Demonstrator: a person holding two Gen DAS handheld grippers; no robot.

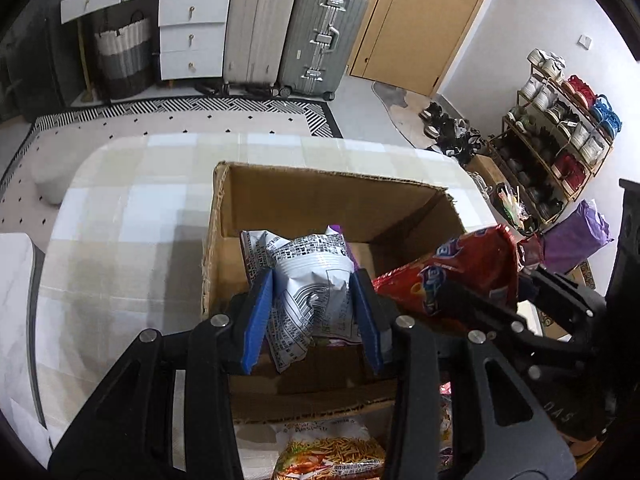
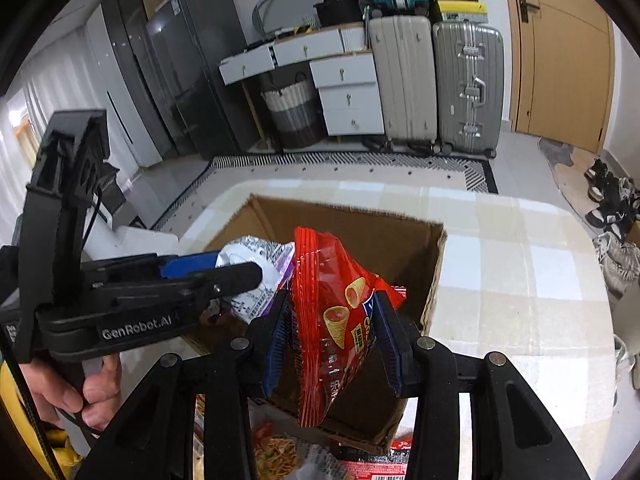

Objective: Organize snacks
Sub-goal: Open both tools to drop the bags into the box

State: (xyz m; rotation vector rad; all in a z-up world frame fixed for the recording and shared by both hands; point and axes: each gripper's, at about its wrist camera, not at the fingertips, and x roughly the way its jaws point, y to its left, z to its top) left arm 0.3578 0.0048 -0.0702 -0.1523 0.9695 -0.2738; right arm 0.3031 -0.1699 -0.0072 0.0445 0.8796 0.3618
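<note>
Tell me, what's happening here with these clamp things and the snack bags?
A person is sorting snacks with a hand-held gripper in each hand. The left hand-held gripper is shut on a silver snack bag, and the right hand-held gripper is shut on a red snack bag. Both bags hang over an open cardboard box on the checked table, not yet let go.

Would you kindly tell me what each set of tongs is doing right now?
Left tongs: closed on the silver snack bag.
Right tongs: closed on the red snack bag.
</note>
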